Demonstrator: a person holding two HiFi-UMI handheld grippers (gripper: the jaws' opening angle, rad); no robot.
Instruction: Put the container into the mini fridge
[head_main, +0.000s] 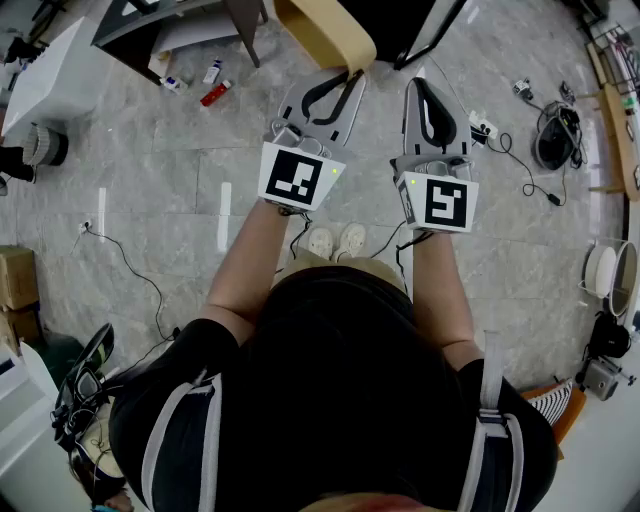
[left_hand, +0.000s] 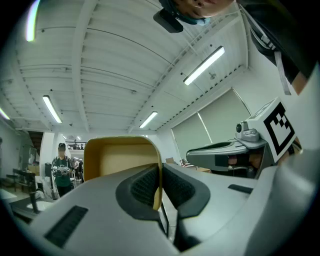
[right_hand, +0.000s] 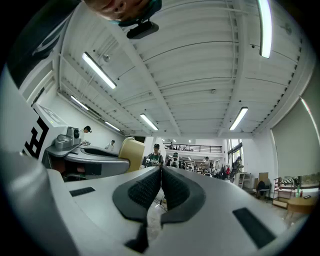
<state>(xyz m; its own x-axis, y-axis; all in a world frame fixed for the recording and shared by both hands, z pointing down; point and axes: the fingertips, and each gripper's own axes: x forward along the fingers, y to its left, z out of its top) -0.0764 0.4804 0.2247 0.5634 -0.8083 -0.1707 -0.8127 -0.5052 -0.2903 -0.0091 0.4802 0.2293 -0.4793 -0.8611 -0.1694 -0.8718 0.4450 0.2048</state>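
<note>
A: Head view. Where is the tan, round-cornered plastic container (head_main: 322, 35)?
B: At twelve o'clock from the left tongs (head_main: 330, 80), with its wall pinched edge-on between them. The right tongs (head_main: 425, 95) are pressed together on nothing, just beside at three o'clock.

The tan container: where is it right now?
Head view, top centre: the tan container is held above the floor, its wall pinched by the left gripper, beside the right gripper.
</note>
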